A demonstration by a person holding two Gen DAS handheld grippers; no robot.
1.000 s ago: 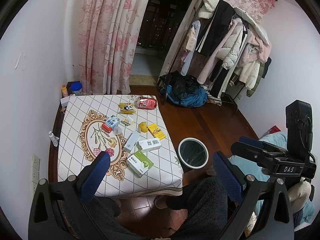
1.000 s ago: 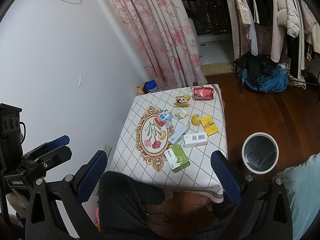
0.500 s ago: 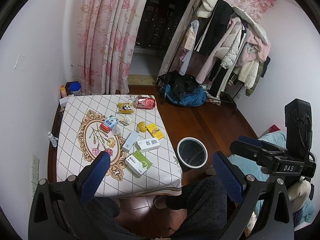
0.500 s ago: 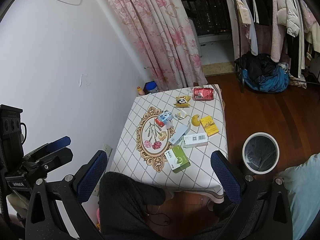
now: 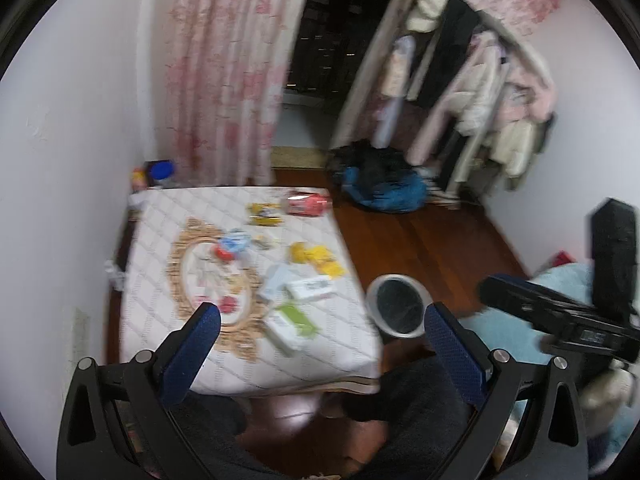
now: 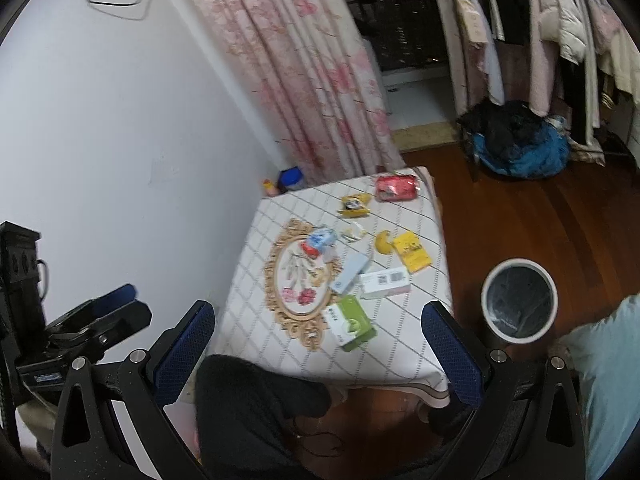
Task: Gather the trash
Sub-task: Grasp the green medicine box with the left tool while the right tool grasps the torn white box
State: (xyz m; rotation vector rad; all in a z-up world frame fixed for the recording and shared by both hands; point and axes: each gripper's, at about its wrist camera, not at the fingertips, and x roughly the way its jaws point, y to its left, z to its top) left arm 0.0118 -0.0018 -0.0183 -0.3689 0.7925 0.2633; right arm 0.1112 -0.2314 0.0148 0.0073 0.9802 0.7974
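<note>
Currently we hold left gripper [image 5: 320, 330] and right gripper [image 6: 318, 326] spread wide, empty, above worktop [image 6: 400, 356]; trash boxes [image 6: 352, 323] scattered there; bin [image 6: 519, 299] alongside for drops.

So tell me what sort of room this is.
Probably a bedroom: a clothes rack hung with coats, a floral curtain, and a small table strewn with packaging beside a waste bin.
</note>
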